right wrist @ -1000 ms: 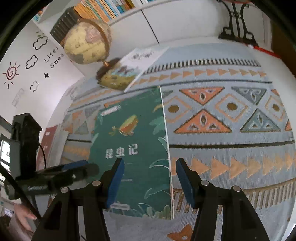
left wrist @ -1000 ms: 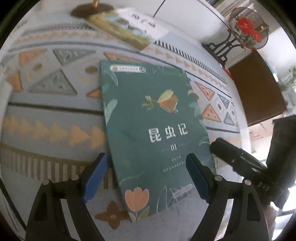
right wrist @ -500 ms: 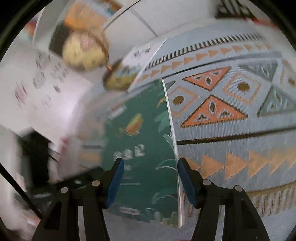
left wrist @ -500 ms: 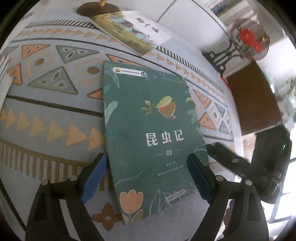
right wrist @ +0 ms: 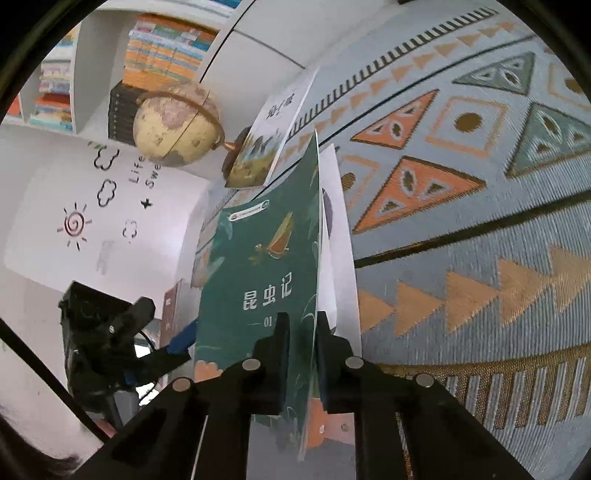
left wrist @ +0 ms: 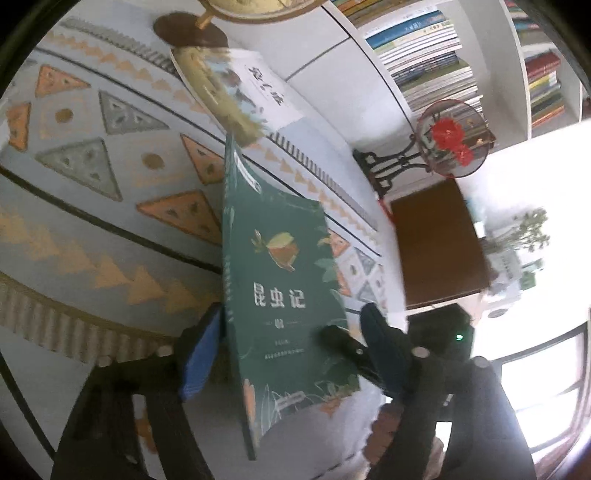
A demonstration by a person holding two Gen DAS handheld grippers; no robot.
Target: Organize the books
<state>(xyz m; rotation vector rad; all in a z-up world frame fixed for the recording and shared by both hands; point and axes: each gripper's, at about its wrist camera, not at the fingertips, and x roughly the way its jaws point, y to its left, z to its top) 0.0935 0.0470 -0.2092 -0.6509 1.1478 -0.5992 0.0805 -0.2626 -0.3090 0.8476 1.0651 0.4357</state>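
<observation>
A green book [left wrist: 284,295] [right wrist: 258,280] with white characters and an insect on its cover stands tilted on its spine on the patterned rug [left wrist: 92,184], its open edge raised. My right gripper [right wrist: 303,347] is closing and its jaws pinch that edge near the lower corner; white pages [right wrist: 340,258] fan out beside the cover. My left gripper [left wrist: 291,354] straddles the book's lower part with its jaws closing. Its left pad is close to the spine and its right pad stands clear of the cover. A second book [left wrist: 240,88] [right wrist: 266,144] lies farther back.
A globe [right wrist: 177,122] on a dark round base [left wrist: 188,29] stands behind the second book. White shelves full of books [left wrist: 424,55] [right wrist: 162,48] line the wall. A round fan ornament with red flowers [left wrist: 450,140] and a brown cabinet [left wrist: 436,243] are to the right.
The green book lay flat on the rug; now its open edge is lifted and it tilts on its spine. The right jaws have shut on that edge. The left jaws have narrowed.
</observation>
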